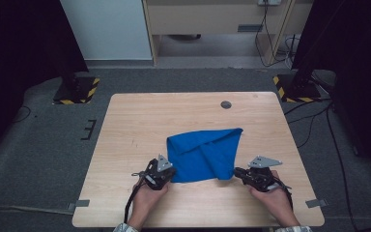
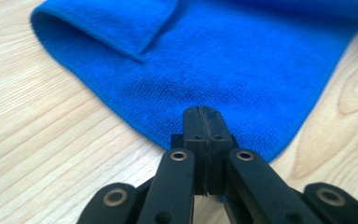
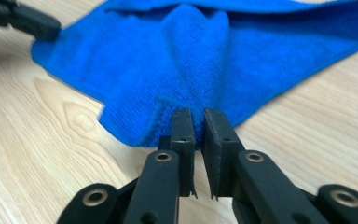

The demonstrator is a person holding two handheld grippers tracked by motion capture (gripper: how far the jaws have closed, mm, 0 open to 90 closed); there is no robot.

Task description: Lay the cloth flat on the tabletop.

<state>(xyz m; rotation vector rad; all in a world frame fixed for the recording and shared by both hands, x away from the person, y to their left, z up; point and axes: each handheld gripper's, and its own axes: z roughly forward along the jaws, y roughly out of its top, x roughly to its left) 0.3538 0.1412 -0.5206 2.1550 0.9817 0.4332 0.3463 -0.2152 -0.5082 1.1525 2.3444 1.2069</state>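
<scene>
blue cloth, folded, lying flat near the middle of the wooden table, toward the near edge. left gripper at its near-left corner, jaws pressed together at the cloth's edge. right gripper at its near-right corner, jaws slightly apart around the hem. dark round hole at the table's far side.

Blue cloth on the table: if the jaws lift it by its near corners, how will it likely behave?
The blue cloth will probably sag and drape: it already lies folded and wrinkled. It looks light, a thin terry weave. Pushed on the wooden table, it would likely bunch up.
</scene>
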